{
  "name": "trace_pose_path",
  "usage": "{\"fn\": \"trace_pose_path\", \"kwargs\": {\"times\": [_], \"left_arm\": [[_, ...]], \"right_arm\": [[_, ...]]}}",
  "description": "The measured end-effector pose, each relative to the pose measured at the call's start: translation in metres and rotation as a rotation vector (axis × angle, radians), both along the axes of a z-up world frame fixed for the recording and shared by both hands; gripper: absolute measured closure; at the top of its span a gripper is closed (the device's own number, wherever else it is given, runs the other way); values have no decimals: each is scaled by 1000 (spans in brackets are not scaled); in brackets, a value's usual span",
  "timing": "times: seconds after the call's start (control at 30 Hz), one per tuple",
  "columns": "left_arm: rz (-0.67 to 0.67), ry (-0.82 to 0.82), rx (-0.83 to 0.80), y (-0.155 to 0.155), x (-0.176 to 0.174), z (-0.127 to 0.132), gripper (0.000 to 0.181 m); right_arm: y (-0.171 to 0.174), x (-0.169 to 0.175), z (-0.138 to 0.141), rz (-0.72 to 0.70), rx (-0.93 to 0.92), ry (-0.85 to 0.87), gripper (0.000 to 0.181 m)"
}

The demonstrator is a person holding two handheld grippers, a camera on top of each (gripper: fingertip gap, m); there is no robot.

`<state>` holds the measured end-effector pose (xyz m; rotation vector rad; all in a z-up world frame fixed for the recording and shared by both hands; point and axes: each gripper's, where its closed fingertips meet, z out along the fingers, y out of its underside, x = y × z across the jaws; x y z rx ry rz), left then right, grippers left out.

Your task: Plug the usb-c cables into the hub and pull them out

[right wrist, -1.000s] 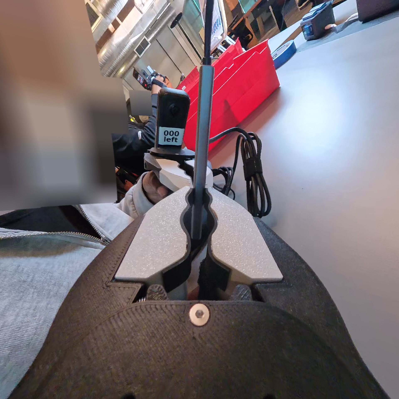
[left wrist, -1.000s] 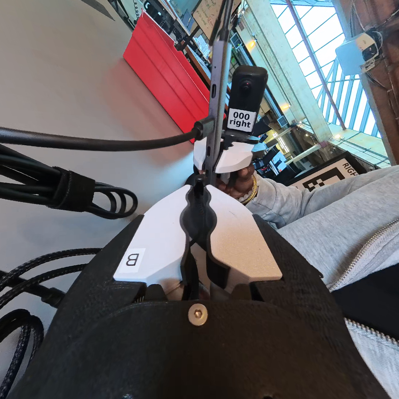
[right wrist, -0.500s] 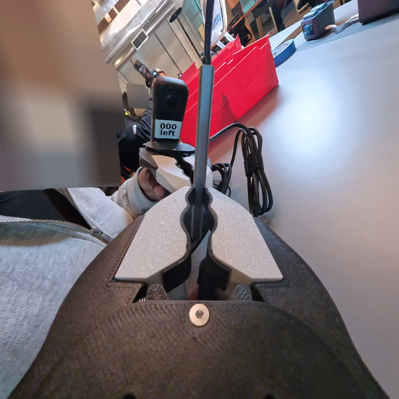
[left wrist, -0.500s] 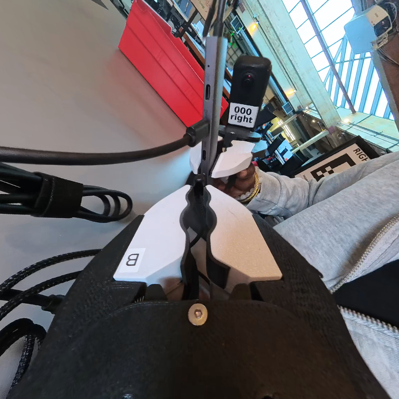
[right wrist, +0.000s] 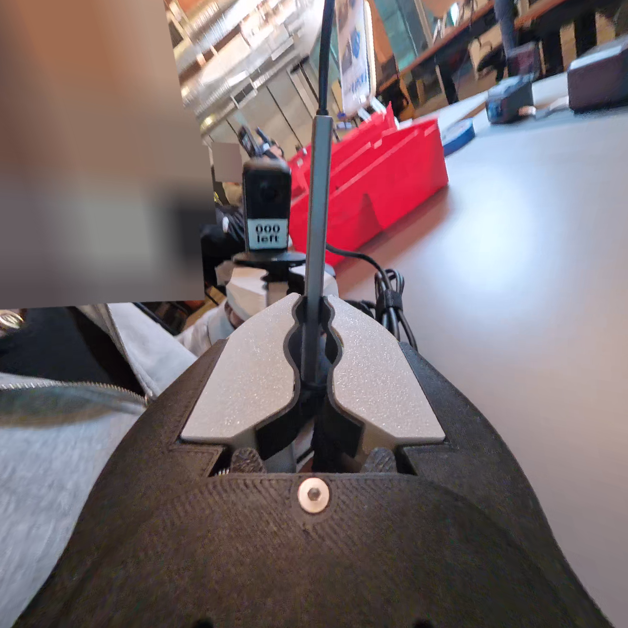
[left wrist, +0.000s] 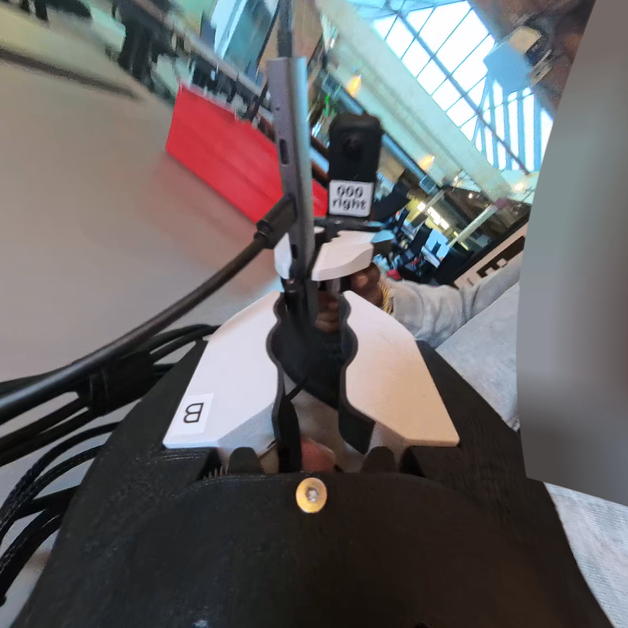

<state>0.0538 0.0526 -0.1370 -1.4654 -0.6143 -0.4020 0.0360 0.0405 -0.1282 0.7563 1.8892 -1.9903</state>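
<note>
Hub held edge-up between my two grippers above the grey table (right wrist: pixel 509 306).

My right gripper (right wrist: pixel 313 302) is clamped on the grey hub (right wrist: pixel 317 210). My left gripper (left wrist: pixel 311 302) has parted slightly around a thin black cable (left wrist: pixel 289 394). Another usb-c cable (left wrist: pixel 190 299) sits plugged into the hub's side, a red bin (left wrist: pixel 221 156) behind.

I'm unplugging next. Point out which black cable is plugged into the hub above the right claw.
The thick smooth cable, its plug seated in the hub edge. The braided cables lie on the table, away from the hub.
</note>
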Motion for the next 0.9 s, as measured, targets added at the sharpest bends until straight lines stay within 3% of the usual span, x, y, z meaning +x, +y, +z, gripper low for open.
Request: {"fn": "trace_pose_path", "kwargs": {"times": [0.1, 0.2, 0.3, 0.4, 0.67, 0.8, 0.9], "left_arm": [[127, 191, 112, -20, -7, 33, 137], [409, 380, 186, -57, -22, 57, 120], [603, 509, 298, -94, -22, 83, 102], [782, 633, 451, -134, -14, 107, 97], [905, 710, 468, -153, -2, 108, 99], [899, 718, 387, -142, -6, 93, 100], [903, 646, 274, -132, -21, 74, 112]], "right_arm": [[1, -13, 26, -27, -84, 49, 173], [8, -28, 50, -70, -97, 137, 172], [16, -39, 79, -114, -111, 233, 173], [24, -50, 113, -160, -135, 318, 173], [58, -70, 208, -313, -131, 528, 172], [80, -82, 264, -404, -94, 633, 172], [108, -93, 315, -526, -38, 755, 173]]}}
